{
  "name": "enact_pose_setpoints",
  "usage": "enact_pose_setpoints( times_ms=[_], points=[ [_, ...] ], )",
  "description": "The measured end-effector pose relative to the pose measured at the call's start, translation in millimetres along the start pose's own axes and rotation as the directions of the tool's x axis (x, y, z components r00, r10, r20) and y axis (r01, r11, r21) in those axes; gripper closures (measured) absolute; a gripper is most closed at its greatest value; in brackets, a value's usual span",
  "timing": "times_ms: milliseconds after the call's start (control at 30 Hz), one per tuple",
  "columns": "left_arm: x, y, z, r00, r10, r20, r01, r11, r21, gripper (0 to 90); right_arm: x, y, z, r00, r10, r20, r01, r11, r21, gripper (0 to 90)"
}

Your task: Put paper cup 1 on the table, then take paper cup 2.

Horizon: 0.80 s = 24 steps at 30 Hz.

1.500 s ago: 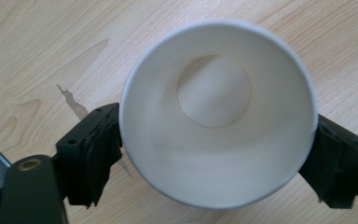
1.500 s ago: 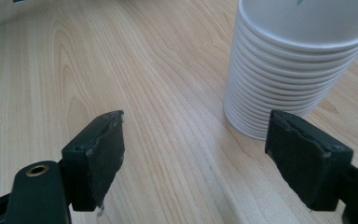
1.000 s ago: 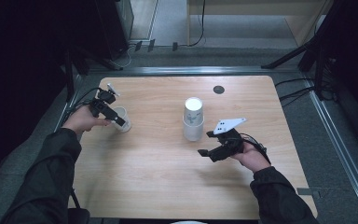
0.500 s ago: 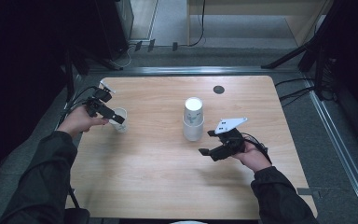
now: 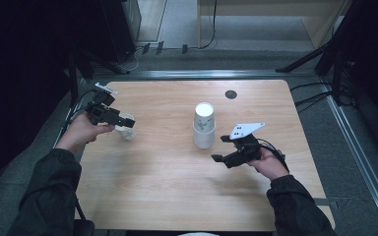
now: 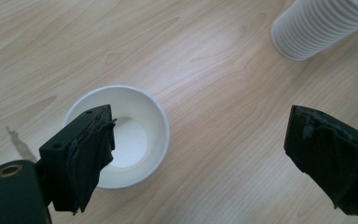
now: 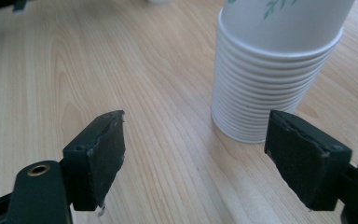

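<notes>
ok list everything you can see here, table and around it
single paper cup: one, white, upright and empty, left side of the table, below the left tongs
stack of paper cups: one stack, white with green leaf print, upside down, middle of the table
table: one, light wood
round cap: one, dark, set in the table's far right part
cables: several, black, on the floor right of the table
left tongs: black, open, over the single cup
right tongs: black, open, beside the stack, nothing between the jaws
sleeves: two, dark, from the bottom edge
</notes>
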<state>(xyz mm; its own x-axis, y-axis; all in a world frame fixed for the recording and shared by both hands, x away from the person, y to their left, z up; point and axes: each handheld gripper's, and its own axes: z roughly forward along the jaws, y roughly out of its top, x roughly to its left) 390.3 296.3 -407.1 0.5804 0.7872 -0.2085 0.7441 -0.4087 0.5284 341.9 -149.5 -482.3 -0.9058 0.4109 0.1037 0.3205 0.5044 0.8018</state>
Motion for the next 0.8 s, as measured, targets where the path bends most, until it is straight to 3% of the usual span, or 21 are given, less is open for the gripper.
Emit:
enact_pose_setpoints(
  times_ms=[200,267,400,533,800],
  points=[
    [-16.1,-5.7,-3.4,1.0,0.0,-0.008,-0.001,0.9985,-0.054,8.9,-3.7,6.6,-5.2,0.9984,0.043,-0.036,-0.042,0.998,0.036,19.3],
    [-21.7,-8.5,-2.1,0.9999,0.004,0.015,-0.003,0.9971,-0.076,12.5,-3.6,7.4,-6.7,0.9992,0.03,-0.026,-0.029,0.999,0.026,18.4],
    [-32.6,-12.7,3.6,0.9993,0.021,0.03,-0.019,0.9969,-0.076,12.7,-5.6,9.3,-7.7,0.9997,0.023,0.004,-0.023,0.999,0.033,18.4],
    [-42.0,-17.4,7.3,0.9975,0.037,0.06,-0.031,0.9952,-0.092,12.8,-6.6,10.8,-8.9,0.9987,0.011,-0.05,-0.008,0.998,0.062,14.3],
    [-59.0,-23.4,16.3,0.9923,0.061,0.108,-0.048,0.992,-0.117,12.9,-8.0,14.0,-14.8,0.9988,0.014,-0.048,-0.012,0.999,0.043,17.2]
  ],
)
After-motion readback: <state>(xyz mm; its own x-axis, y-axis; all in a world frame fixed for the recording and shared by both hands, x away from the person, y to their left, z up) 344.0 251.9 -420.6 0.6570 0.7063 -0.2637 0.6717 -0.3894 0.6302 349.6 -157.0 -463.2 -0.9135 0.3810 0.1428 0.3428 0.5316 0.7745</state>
